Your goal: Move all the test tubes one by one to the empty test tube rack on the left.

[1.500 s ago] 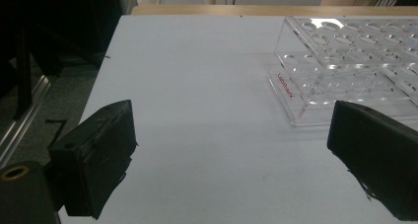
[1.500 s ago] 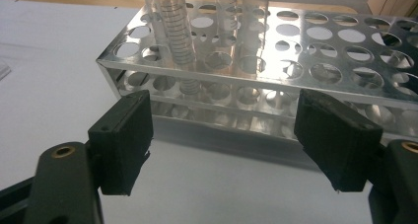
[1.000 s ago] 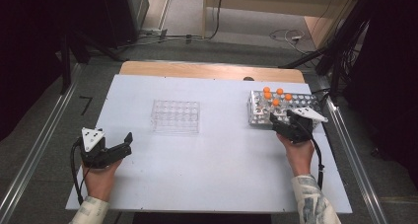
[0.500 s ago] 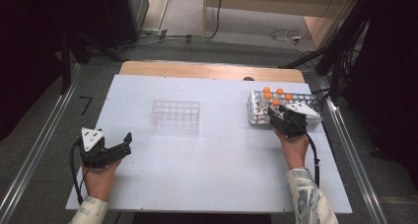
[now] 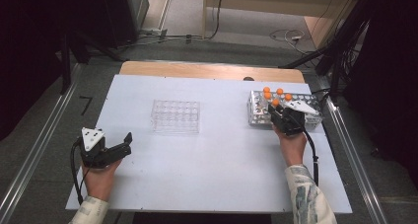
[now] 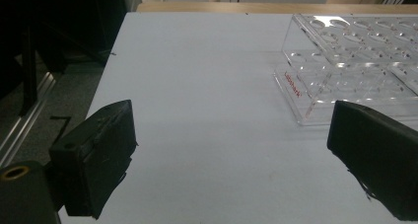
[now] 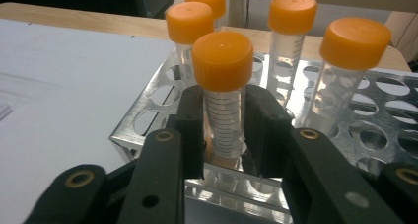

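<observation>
On the bench (image 5: 217, 174), a clear rack (image 5: 175, 116) is sitting left of centre — a metal rack (image 5: 310, 116) is standing well apart at the right, tubes (image 7: 223, 93) standing upright in it.

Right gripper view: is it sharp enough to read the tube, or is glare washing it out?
Right gripper view: the nearest tube is sharp, its graduation lines readable; the metal rack reflects brightly but hides nothing; the fingers are slightly soft. High view: even lighting, dark surroundings, and the tubes are too small for detail.
</observation>
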`<action>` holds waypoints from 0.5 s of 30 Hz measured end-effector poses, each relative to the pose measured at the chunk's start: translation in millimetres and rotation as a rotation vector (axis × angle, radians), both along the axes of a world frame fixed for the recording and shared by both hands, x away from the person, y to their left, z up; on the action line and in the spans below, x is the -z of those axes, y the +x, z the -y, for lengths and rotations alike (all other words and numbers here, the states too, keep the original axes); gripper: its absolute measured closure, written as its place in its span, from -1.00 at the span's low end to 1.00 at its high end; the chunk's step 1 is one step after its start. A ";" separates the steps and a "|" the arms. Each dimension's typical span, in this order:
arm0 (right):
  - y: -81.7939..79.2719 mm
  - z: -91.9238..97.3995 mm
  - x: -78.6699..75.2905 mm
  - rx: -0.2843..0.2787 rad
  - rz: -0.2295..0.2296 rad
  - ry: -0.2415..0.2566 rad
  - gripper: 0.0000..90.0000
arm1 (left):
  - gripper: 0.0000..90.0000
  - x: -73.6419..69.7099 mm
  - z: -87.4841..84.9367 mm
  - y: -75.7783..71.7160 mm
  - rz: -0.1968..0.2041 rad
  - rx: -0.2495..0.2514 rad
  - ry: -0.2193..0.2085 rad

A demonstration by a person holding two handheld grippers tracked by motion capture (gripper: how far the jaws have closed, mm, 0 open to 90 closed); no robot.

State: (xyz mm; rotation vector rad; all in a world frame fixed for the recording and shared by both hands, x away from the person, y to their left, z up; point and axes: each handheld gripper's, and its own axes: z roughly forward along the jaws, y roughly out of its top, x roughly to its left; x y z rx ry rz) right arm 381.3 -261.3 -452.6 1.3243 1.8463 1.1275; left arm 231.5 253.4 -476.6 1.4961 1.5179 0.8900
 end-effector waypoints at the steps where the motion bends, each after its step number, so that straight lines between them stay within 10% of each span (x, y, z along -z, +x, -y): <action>1: -0.1 -1.1 -0.1 0.004 0.002 -0.011 0.53 | -0.89 0.1 -0.1 0.0 -0.001 0.000 0.000; 15: -0.8 3.1 -3.9 0.015 0.014 0.012 0.58 | -0.89 -0.4 1.6 0.1 -0.005 0.010 -0.020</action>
